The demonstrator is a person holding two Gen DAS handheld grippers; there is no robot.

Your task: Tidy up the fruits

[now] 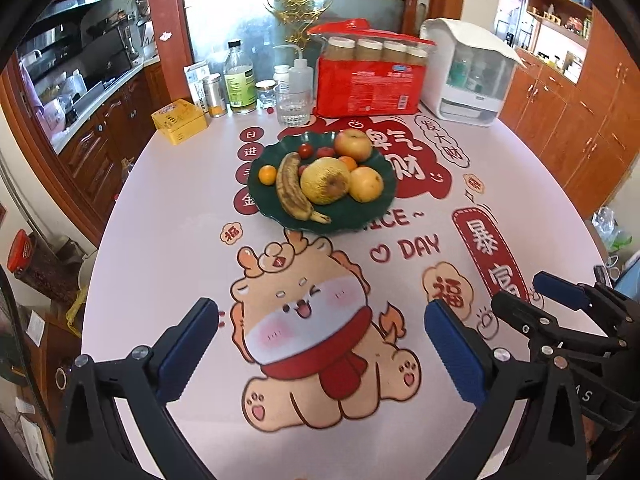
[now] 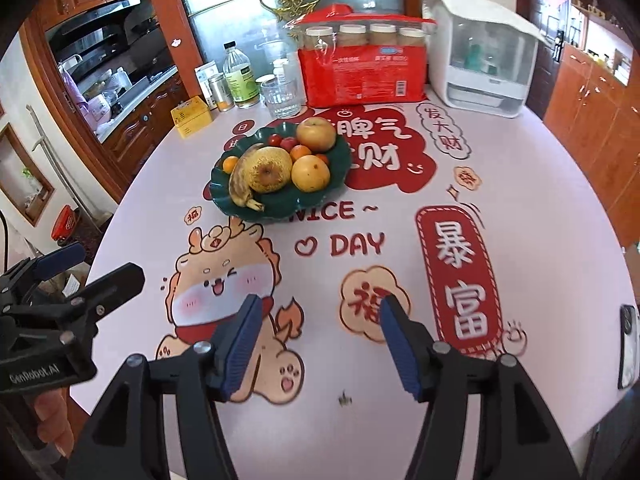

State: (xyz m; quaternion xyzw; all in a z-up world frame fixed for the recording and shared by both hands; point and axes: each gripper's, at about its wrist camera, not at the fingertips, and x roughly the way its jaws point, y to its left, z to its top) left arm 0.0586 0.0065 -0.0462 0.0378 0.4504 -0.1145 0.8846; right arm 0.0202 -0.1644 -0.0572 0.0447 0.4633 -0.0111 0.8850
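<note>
Holding both tools low over the near edge of the table (image 1: 168, 248), you have nothing in either.

- Left gripper (image 1: 320, 344): jaws spread wide, empty, over the cartoon dragon print.
- Right gripper (image 2: 318, 340): jaws parted, empty, beside the left one.
- Green plate (image 2: 224, 204): mid-table, well beyond both tools. All the fruit in view lies on it; none shows on the cloth.
- Banana (image 1: 290, 188): heavily browned, likely soft; if you handle it, close gently at mid-length.
- Large yellow fruit (image 1: 324, 180): rough, with a dark blemish, touching the banana.
- Two round yellow-orange fruits (image 1: 366, 184) and (image 1: 353, 144): smooth, apt to roll.
- Small oranges (image 1: 267, 174) and cherry tomatoes (image 1: 306, 150): tucked between the bigger pieces.

Judgement: this plate fits fruit already gathered or fruit waiting to be sorted elsewhere; the views do not settle which.
</note>
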